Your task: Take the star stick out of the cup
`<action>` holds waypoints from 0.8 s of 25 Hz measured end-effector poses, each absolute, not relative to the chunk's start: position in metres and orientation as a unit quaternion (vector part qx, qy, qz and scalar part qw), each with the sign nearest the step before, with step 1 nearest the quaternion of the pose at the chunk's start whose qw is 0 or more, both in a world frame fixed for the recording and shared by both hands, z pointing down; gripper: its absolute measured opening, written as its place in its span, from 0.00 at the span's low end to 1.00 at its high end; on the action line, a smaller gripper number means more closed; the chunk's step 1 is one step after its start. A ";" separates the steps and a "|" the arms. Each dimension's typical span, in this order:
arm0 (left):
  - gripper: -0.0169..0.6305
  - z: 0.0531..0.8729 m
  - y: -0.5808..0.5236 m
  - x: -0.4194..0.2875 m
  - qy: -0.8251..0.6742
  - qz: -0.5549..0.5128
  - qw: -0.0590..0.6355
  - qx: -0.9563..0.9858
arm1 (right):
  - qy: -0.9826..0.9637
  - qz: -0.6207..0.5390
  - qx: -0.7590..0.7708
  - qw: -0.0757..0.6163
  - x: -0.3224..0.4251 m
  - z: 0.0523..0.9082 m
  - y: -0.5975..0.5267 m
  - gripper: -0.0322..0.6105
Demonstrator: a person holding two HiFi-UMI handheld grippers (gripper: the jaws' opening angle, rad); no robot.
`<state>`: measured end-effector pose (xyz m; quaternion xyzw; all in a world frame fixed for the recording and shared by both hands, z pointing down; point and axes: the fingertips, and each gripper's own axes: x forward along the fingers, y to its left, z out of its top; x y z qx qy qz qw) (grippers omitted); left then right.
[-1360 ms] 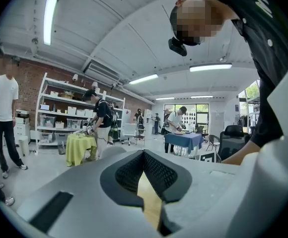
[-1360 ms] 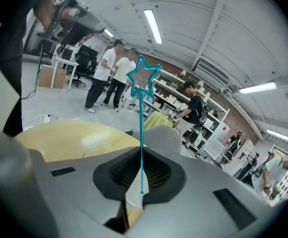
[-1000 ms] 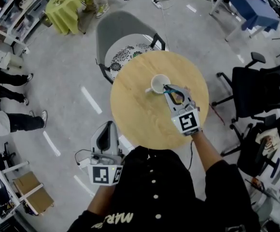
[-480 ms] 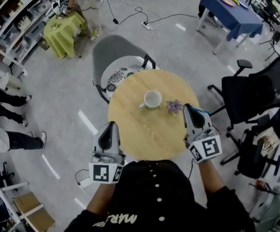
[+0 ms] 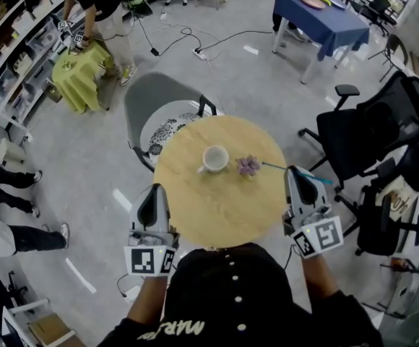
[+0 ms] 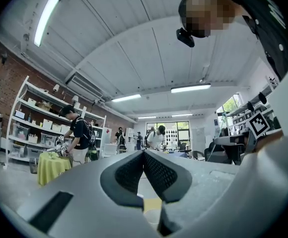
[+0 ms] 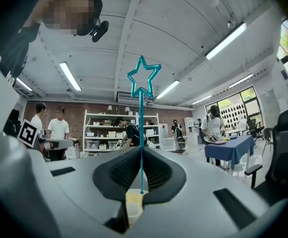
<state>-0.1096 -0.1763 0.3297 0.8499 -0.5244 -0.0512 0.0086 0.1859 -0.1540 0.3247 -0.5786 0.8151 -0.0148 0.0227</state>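
A white cup (image 5: 214, 157) stands near the middle of the round wooden table (image 5: 202, 208). My right gripper (image 5: 297, 173) is at the table's right edge, clear of the cup, and shut on the teal star stick (image 5: 318, 178), which lies crosswise at its tips. In the right gripper view the stick (image 7: 141, 133) rises straight from between the pads, its outlined star (image 7: 143, 77) on top. Off the table's front left edge, my left gripper (image 5: 150, 196) is shut and empty; its pads (image 6: 134, 170) meet in the left gripper view.
A small purple thing (image 5: 248, 165) lies on the table just right of the cup. A grey chair with a patterned cushion (image 5: 167, 125) stands behind the table, black office chairs (image 5: 365, 132) to the right. A blue table (image 5: 318, 13) and a green-draped one (image 5: 81, 69) stand farther off, with people nearby.
My right gripper has drawn back from the cup to the table's right edge with the stick in it. The purple thing now shows beside the cup. The left gripper rose to the table's edge.
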 end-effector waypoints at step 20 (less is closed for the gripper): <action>0.03 0.315 -0.186 -0.092 -0.511 -0.050 -0.011 0.858 | 0.779 0.007 -0.626 0.021 0.230 0.310 -0.142 0.08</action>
